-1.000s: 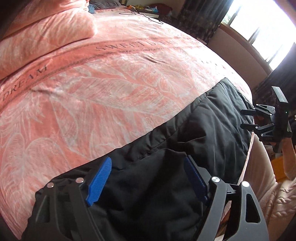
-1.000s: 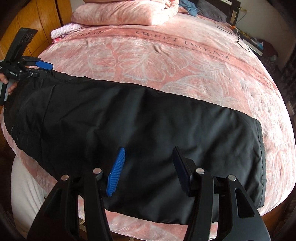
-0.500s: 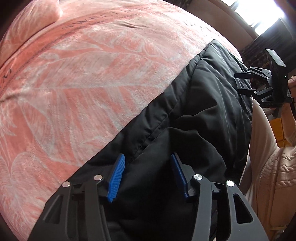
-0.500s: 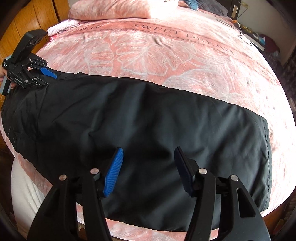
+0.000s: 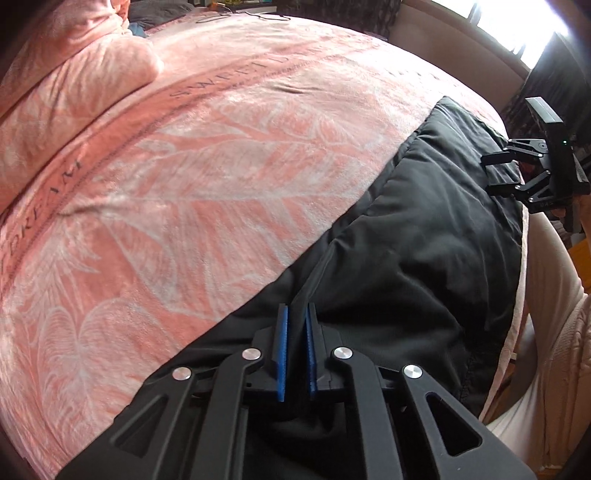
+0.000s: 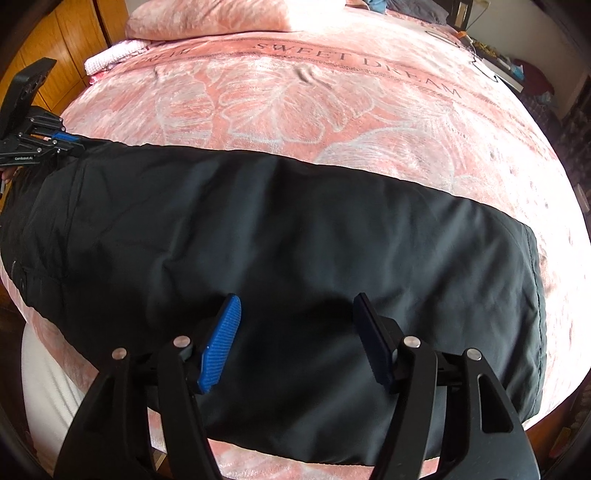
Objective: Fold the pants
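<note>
Bed [image 6: 332, 110], covered by a pink leaf-print blanket [image 5: 184, 184] lettered "SWEET DREAM", fills both views and serves as the work surface; soft and yielding, it is judged to give little support against a pressing jaw; pink pillow [image 5: 74, 74] lies at the head of the bed, wooden cabinet [image 6: 55, 55] stands to one side, and a bright window [image 5: 517, 29] with dark curtains to the other. Black pants [image 6: 295, 240] lie flat along the near edge of the bed, already doubled leg on leg, with waistband end toward the left hand and hem end [image 6: 532, 295] toward the right; the fabric appears thin, smooth and slightly glossy, so it is judged light, limp and somewhat slippery, likely to sag and slide unless pinched through both layers; seams, waistband and hem offer the firmest holds. Left gripper [image 5: 294, 314] has its blue pads drawn nearly together, having just closed onto a raised ridge of cloth near the waist, which is pinched between them. Right gripper [image 6: 295, 317] hovers above the lower leg with its jaws apart, just now widening, and nothing between them; a hold near the hem would suit the next fold.
</note>
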